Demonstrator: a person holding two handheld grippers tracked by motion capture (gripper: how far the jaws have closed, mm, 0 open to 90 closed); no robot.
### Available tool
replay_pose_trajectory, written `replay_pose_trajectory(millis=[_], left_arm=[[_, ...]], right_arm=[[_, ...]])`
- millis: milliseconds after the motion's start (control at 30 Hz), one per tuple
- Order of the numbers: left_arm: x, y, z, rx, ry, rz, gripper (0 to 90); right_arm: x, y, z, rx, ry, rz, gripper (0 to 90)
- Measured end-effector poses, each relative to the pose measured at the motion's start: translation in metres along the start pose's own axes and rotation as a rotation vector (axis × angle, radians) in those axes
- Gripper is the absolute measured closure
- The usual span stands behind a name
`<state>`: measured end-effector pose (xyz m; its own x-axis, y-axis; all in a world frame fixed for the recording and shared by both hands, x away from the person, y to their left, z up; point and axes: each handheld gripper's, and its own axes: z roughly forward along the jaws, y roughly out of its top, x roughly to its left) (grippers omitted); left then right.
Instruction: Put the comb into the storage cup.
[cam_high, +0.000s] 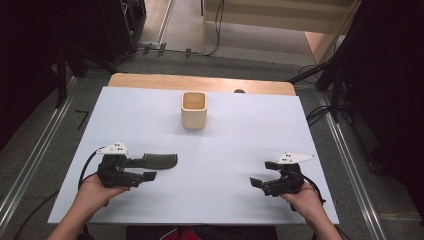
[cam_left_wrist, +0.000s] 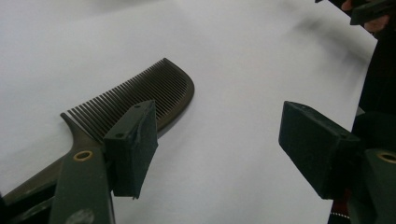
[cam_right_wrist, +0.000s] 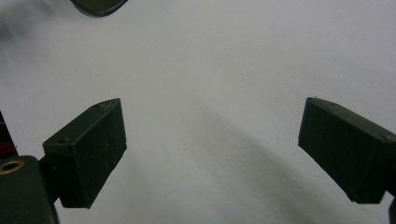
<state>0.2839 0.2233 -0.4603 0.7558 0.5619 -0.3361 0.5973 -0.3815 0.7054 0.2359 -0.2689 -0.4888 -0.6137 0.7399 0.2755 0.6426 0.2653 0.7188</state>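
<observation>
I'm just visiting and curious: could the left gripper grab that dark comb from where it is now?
Probably yes. The left gripper is open and right beside the comb, which lies flat on the white table with nothing over it. One jaw already overlaps the comb's teeth in the left gripper view, so only a small shift seems needed.

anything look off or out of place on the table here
Nothing stands out. The dark comb lies flat on the white table beside the open left tool; its teeth look intact. The beige cup stands upright. The right tool is open with nothing between its jaws.
</observation>
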Motion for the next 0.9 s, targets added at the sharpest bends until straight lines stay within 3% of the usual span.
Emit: replay_pose_trajectory(millis=[233,900], left_arm=[[0.005,0.003,-0.004,-0.03,0.047,-0.041,25.0],[0.024,0.013,-0.019,-0.03,0.146,-0.114,28.8]], right_arm=[[0.0,0.0,0.0,0.0,-0.002,0.0,6.1],[0.0,0.001,0.001,0.002,-0.002,-0.002,6.1]])
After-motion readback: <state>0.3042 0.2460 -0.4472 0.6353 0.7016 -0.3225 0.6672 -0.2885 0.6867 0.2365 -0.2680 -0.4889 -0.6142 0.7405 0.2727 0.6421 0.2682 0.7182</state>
